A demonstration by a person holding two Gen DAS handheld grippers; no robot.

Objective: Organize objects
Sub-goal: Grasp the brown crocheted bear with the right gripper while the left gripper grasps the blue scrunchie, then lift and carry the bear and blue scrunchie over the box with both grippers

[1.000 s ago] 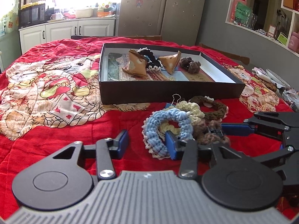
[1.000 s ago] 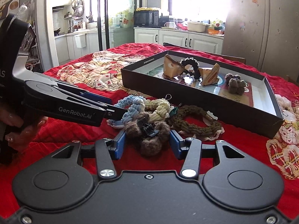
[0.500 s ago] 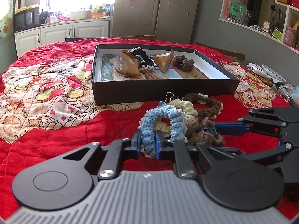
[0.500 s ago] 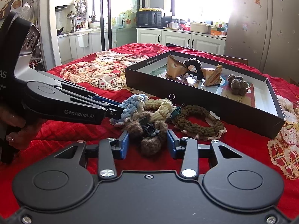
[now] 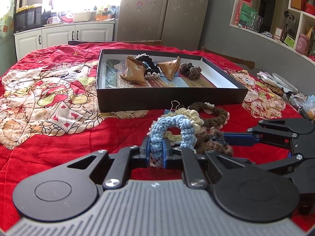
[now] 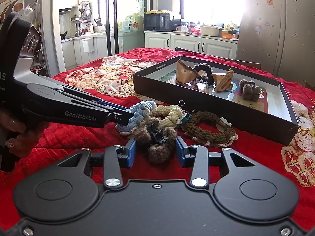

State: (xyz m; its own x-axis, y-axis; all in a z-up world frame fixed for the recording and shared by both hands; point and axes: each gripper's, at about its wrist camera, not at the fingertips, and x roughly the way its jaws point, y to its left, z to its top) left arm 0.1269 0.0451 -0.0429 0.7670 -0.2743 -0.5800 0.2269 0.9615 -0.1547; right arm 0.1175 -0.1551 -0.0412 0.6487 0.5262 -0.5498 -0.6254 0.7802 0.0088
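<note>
Left gripper (image 5: 157, 153) clamped on blue scrunchie (image 5: 173, 126), pads pressed into its near loop. Right gripper (image 6: 156, 151) closed around brown fuzzy clip (image 6: 156, 139), pads touching its sides. Both items lay on red quilt (image 5: 59, 137) just before black box (image 5: 169, 98). Cream scrunchie (image 6: 170, 115) and brown scrunchie (image 6: 208, 131) touched in same heap. Box held two tan pouches, black scrunchie, another brown clip.
</note>
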